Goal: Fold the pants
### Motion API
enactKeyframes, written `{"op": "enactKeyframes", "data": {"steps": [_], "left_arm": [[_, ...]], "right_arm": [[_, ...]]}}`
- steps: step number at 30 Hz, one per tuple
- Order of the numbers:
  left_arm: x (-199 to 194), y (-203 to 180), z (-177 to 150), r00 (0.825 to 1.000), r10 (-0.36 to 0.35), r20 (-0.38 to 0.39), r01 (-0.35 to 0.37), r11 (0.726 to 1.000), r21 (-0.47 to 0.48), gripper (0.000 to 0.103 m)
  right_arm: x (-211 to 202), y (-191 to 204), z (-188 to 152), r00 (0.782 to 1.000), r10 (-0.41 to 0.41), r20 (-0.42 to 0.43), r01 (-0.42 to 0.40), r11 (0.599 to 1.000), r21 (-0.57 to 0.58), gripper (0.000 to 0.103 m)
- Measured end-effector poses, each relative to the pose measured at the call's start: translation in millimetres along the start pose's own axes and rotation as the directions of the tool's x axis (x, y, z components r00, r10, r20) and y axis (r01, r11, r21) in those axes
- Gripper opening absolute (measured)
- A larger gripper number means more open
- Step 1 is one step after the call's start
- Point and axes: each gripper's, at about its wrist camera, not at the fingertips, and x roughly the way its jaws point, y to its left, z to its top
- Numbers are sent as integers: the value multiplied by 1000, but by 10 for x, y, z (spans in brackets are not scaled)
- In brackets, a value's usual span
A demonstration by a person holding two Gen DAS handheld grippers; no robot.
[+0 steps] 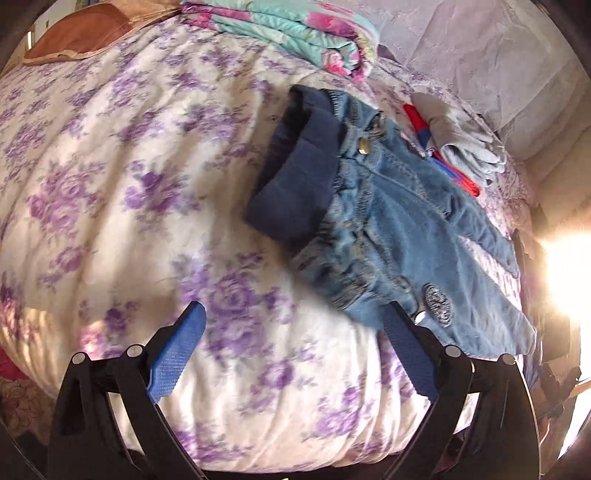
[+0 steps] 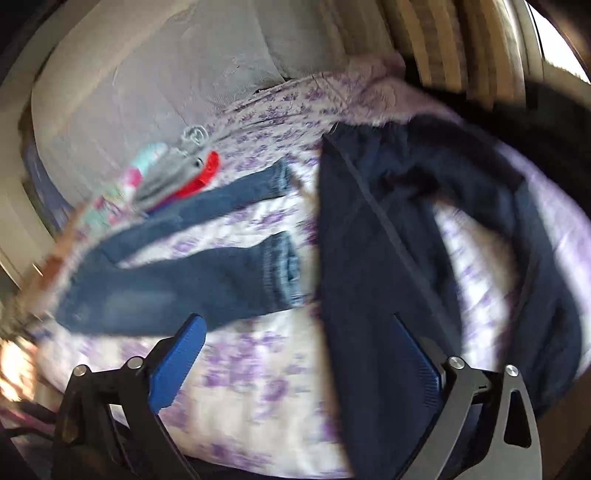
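Observation:
Small blue jeans (image 1: 391,229) with a dark lining folded out at the waist lie flat on the bed's floral quilt (image 1: 129,192). My left gripper (image 1: 295,317) is open and empty, hovering just short of the waistband; its right finger (image 1: 410,354) is near the jeans' lower corner. In the right wrist view the jeans' two legs (image 2: 207,273) spread apart toward the cuffs. My right gripper (image 2: 299,332) is open and empty above the quilt (image 2: 251,369), near the cuffs. The right wrist view is blurred.
A folded floral blanket (image 1: 295,33) and a brown pillow (image 1: 77,33) lie at the bed's far side. Grey and red folded clothes (image 1: 458,144) sit beside the jeans. A large dark garment (image 2: 406,236) lies right of the cuffs. Bright sunlight glares at the right.

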Motion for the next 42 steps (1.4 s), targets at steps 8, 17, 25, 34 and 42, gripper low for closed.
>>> {"op": "enactKeyframes", "data": {"steps": [8,17,25,34,42], "left_arm": [[482,-233,174,999,23,-24,-24,999,-25,98],[-19,-410,401,994,61,94,-66,996,52,28],[-5,-117,-108,994,112,1,-112,992,54,39],[-66,-97,-128,982,180,62,-183,982,50,64],[-568,-164,-285,958,227,178,-245,965,88,70]], "right_arm": [[726,167,-20,991,87,-106,-65,977,201,63],[140,998,812,931,323,169,-316,946,-70,9],[478,347,-39,980,149,-132,-137,986,96,10],[477,22,-421,985,135,-108,-113,976,186,28],[-117,284,-180,998,15,68,-21,997,78,64]]}}
